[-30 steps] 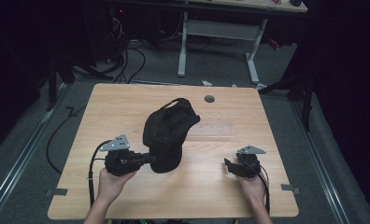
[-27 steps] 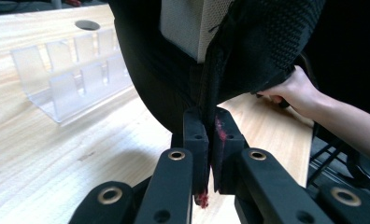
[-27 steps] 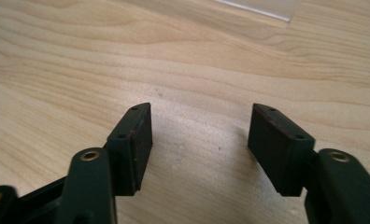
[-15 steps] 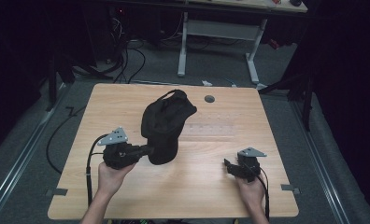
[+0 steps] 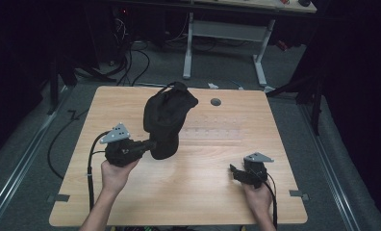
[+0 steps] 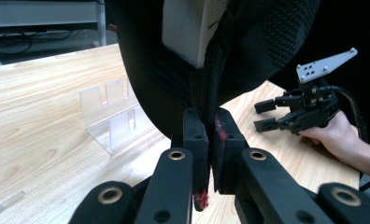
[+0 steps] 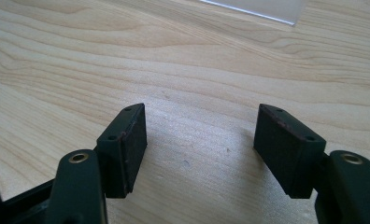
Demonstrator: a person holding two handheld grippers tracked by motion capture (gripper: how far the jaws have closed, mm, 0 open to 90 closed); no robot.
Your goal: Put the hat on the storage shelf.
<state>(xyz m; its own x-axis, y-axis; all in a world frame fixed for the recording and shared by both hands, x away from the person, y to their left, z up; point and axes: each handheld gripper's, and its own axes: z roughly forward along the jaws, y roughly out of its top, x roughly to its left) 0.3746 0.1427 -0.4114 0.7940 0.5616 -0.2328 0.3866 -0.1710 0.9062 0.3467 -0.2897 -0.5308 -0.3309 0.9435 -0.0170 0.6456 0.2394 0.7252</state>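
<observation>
black fabric, a cap (image 5: pixel 167 122), hangs above the middle of the wooden table (image 5: pixel 203 192), lifted clear of the top and pinched at its lower edge by the left gripper (image 5: pixel 147 146). in the left gripper view the two black pads are clamped tight on a seam of the cap (image 6: pixel 248 51), with a pale mesh lining showing inside the crown. a clear plastic stand (image 6: pixel 115 119) sits on the table just left of the cap in that view, and a small clear strip (image 6: pixel 11 199) lies near the left edge.

the right gripper (image 5: pixel 236 172) rests low at the near right of the table, well apart from the cap. its jaws have just been opening and now stand wide, with nothing between them but bare wood (image 7: pixel 197 140). a clear plastic edge (image 7: pixel 262 10) shows at the far side in the right gripper view.
</observation>
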